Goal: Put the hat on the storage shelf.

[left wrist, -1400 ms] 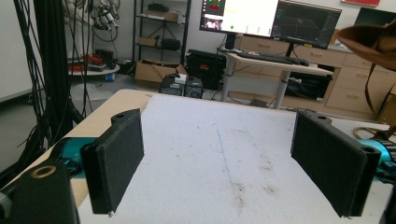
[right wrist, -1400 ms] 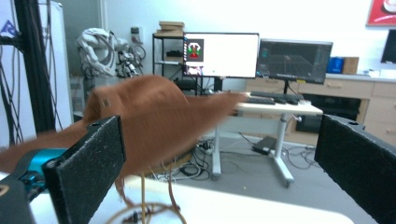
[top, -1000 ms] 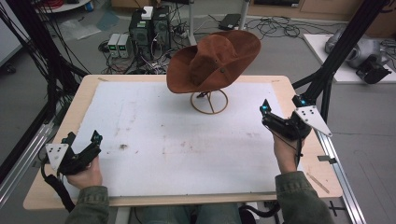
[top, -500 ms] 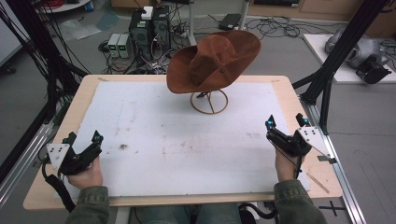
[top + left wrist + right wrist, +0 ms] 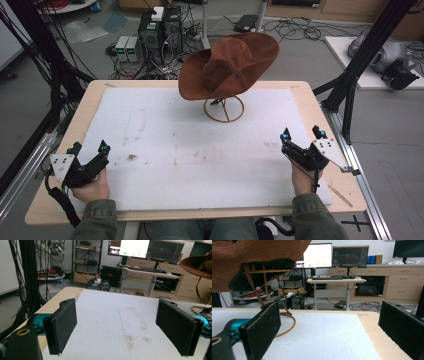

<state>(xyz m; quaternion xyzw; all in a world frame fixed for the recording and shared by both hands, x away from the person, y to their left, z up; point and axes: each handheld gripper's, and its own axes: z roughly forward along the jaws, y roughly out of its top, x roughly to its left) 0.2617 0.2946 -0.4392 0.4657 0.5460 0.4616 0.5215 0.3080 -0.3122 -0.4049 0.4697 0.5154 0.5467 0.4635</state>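
Left gripper at 8 o'clock near counter's front edge, jaws spread wide, nothing between; likely resting pose, hand low on white mat. Right gripper at 4 o'clock near mat's right edge, jaws likewise parted and empty, aimed forward toward hat. Both well apart from target. Brown cowboy hat at 12 o'clock, perched tilted on gold wire stand, chin cord dangling beneath; stand lifts brim clear of counter, probably so jaws can reach under it.
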